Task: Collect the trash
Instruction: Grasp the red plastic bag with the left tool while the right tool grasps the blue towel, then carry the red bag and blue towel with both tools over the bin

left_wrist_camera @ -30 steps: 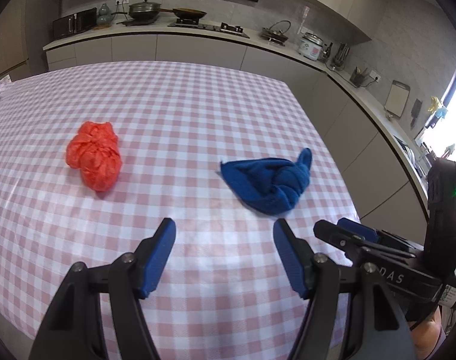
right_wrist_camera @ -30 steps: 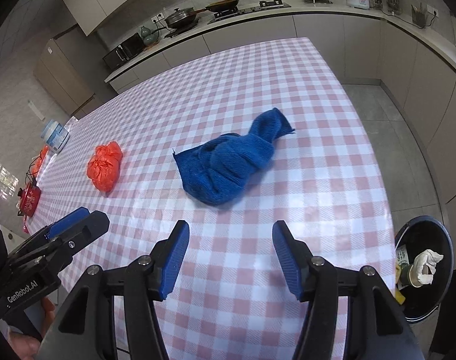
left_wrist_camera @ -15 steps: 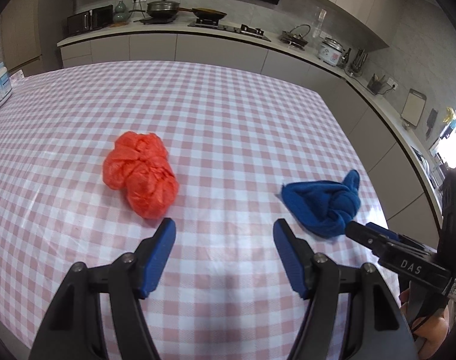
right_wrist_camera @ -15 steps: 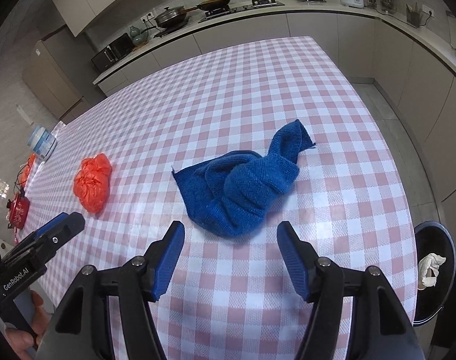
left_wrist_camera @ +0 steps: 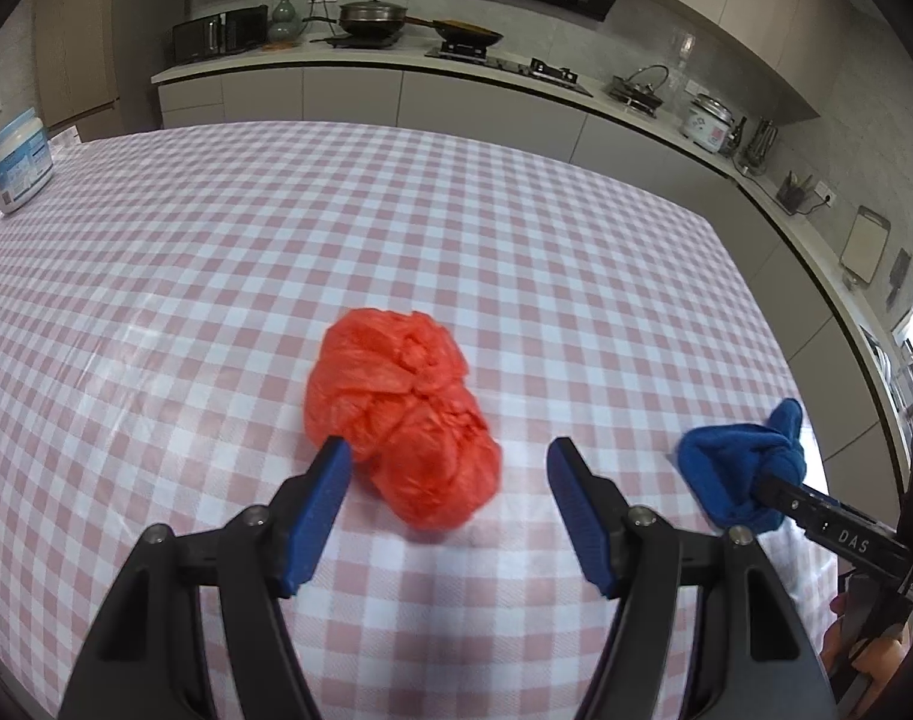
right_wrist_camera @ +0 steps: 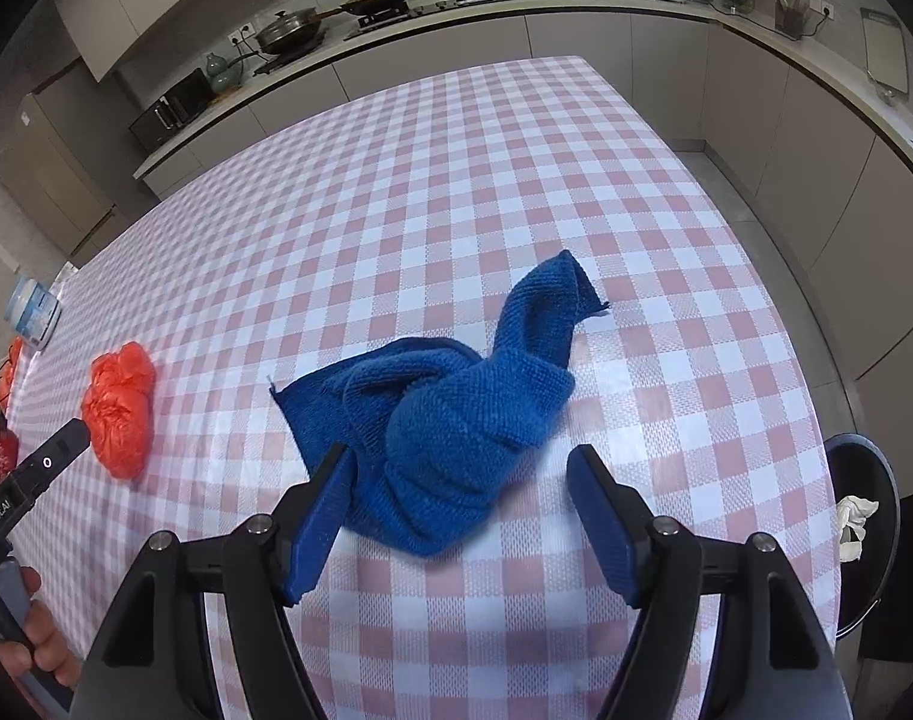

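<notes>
Red crumpled plastic bag [left_wrist_camera: 405, 414] sits between the released left tool [left_wrist_camera: 447, 471] (unclenched); right tool [right_wrist_camera: 459, 477], opening, straddles the knotted blue terry cloth [right_wrist_camera: 456, 408] at 12 o'clock.

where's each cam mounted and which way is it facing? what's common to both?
Left wrist: sits on the left tongs, looking down over their blue pads at the crumpled red plastic bag lying between them; the right tongs' black arm and fingers show at right.
Right wrist: sits on the right tongs, jaws opening, looking down at the knotted blue terry cloth; the left tongs and a hand show at lower left.
Shared: bag, cloth, pink checked tablecloth, kitchen counter.
</notes>
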Available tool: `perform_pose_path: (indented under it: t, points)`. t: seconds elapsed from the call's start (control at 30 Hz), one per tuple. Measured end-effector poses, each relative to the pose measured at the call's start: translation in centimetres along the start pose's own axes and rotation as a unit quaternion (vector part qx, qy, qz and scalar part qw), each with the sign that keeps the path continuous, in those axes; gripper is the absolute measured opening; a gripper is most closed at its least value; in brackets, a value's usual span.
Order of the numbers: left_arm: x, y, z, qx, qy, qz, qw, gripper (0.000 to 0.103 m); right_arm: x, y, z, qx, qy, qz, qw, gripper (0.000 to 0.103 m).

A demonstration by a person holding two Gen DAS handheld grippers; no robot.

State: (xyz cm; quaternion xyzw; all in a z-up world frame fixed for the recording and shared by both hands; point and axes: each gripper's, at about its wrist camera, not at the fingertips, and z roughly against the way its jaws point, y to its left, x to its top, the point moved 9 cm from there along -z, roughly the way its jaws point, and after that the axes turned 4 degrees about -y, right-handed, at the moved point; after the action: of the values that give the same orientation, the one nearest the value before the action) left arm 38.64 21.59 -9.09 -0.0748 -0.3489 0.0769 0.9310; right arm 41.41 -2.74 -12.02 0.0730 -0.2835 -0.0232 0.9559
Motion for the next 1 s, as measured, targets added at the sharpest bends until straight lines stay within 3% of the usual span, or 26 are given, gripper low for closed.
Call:
perform_pose_path:
  t: [0.53, 0.6, 0.63, 0.67, 0.7, 0.77, 1.0]
  points:
    - [0.0, 1.3, -4.6, -0.006, 0.030, 0.004, 0.9995, 0.069, 1.9, 2.1, -3.1, -0.024, -0.007, 0.038, 0.999, 0.076]
    - [-0.1, 1.5, -4.7, -0.006, 0.029, 0.004, 0.9995, 0.067, 1.9, 2.7, -3.3, -0.023, -0.012, 0.052, 0.998, 0.066]
    - [-0.2, 1.6, -4.8, -0.005, 0.028, 0.004, 0.9996, 0.058, 1.9, 3.0, -3.3, -0.027, -0.016, 0.061, 0.998, 0.060]
    - [-0.2, 1.8, -4.9, -0.006, 0.029, 0.004, 0.9996, 0.049, 2.0, 3.2, -3.3, -0.030, -0.019, 0.071, 0.997, 0.047]
    - [-0.2, 1.8, -5.0, -0.008, 0.029, 0.005, 0.9995, 0.047, 2.0, 3.4, -3.3, -0.029, -0.021, 0.076, 0.996, 0.044]
    - [-0.2, 1.8, -4.7, -0.008, 0.024, 0.004, 0.9997, 0.041, 2.0, 3.6, -3.3, -0.020, -0.023, 0.077, 0.997, 0.041]
    - [-1.0, 0.5, -2.6, -0.020, 0.011, -0.003, 0.9997, 0.038, 1.2, 4.0, -2.2, 0.010, -0.027, 0.069, 0.997, 0.038]
